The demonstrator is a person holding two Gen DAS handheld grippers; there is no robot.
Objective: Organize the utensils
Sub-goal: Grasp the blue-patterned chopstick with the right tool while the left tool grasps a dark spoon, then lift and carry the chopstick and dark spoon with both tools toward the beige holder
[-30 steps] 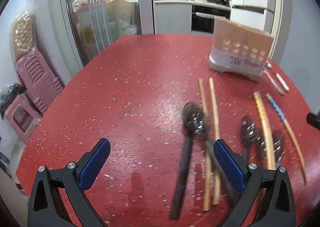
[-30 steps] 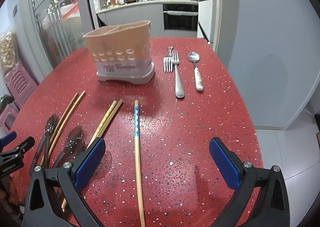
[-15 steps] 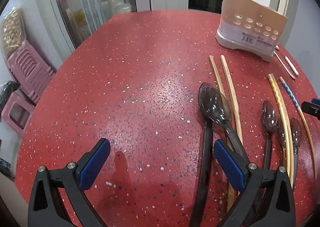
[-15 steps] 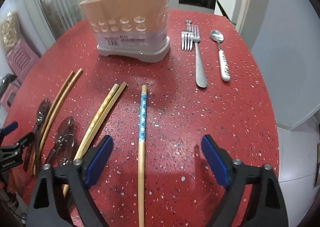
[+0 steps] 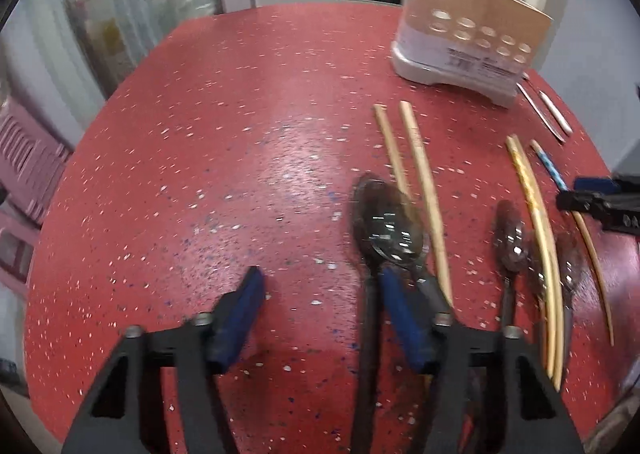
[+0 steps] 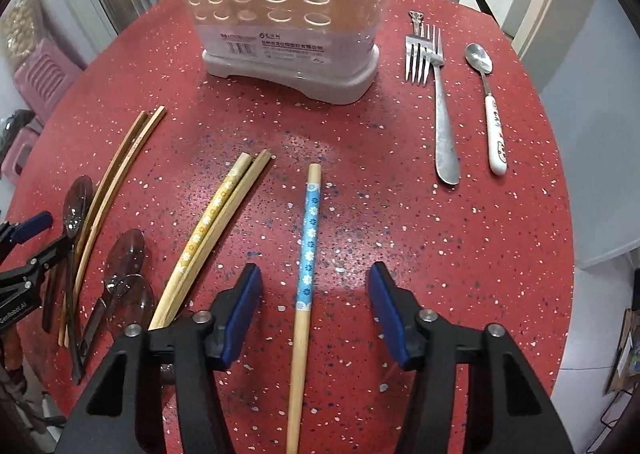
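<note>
My left gripper (image 5: 320, 296) points down at the red table (image 5: 224, 142) with its jaws closing. The black handle of a large dark spoon (image 5: 386, 226) lies between them, close against the right pad (image 5: 400, 318); the left pad is well clear of it. My right gripper (image 6: 314, 294) hangs over the blue-patterned chopstick (image 6: 309, 230), which runs between its closing jaws with neither pad touching it. A beige utensil holder (image 6: 288, 14) stands at the back, also the beige utensil holder (image 5: 460, 42) in the left wrist view.
Yellow-patterned chopsticks (image 6: 216, 222), plain chopsticks (image 6: 120, 170) and smaller dark spoons (image 6: 124, 254) lie left of the blue one. Forks (image 6: 438, 102) and a white-handled spoon (image 6: 490, 106) lie at the right. Pink stools (image 5: 24, 158) stand beyond the table's left edge.
Both grippers have come down closer to the table and their jaws have narrowed. The large spoon's handle now lies inside the left jaws, the blue chopstick inside the right.
</note>
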